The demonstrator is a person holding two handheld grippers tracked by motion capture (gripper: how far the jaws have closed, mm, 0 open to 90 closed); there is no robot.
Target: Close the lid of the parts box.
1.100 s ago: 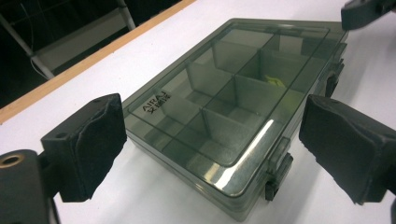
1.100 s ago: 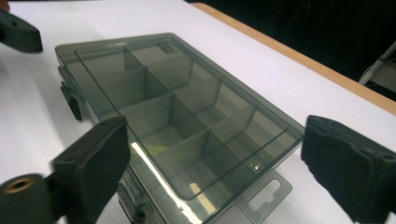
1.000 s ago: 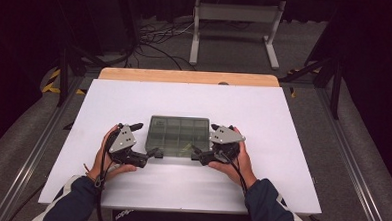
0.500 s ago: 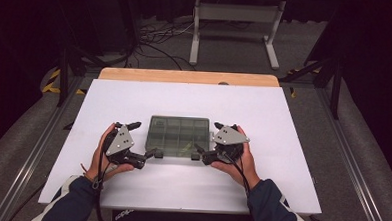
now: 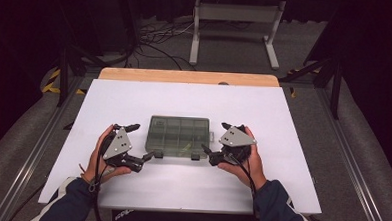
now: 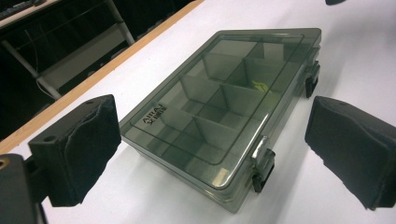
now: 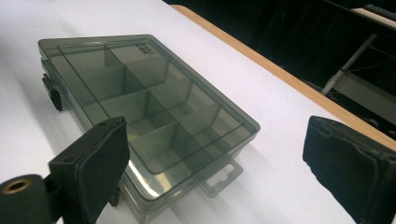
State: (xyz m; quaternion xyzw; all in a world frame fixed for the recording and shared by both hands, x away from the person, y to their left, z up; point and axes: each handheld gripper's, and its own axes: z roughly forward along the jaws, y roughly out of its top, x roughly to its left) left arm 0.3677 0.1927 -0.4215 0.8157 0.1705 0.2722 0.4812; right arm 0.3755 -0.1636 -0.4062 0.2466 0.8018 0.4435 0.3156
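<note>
Compared with a second earlier, both hands have drawn a little outward and toward the near edge, so each gripper now sits a touch farther from the box's ends than it did, while the box itself lies where it was. The compartment box [image 5: 179, 136], a smoky translucent organiser with its lid closed, rests flat near the middle of the white table [image 5: 293, 125], slightly toward the person's side. The left gripper [image 5: 150, 155] lies just beside the box's near left corner, its tips pointing in at that corner; in the left gripper view the box [image 6: 224, 112] stretches away between the two black jaws, with a closed latch [image 6: 262, 164] on the near long side and a second latch [image 6: 312, 79] farther along. The right gripper [image 5: 208, 153] sits just off the near right corner, close to the hang tab [image 7: 220, 177] that juts from that end of the box [image 7: 140, 102]. Both grippers stand wide apart at the jaws and hold nothing; the pads frame the box without pressing on it. Whether the left gripper's tips actually brush the box edge is hard to tell from the high view, though its own view suggests a small gap. A small yellowish item [image 6: 258, 85] lies in one far compartment.
</note>
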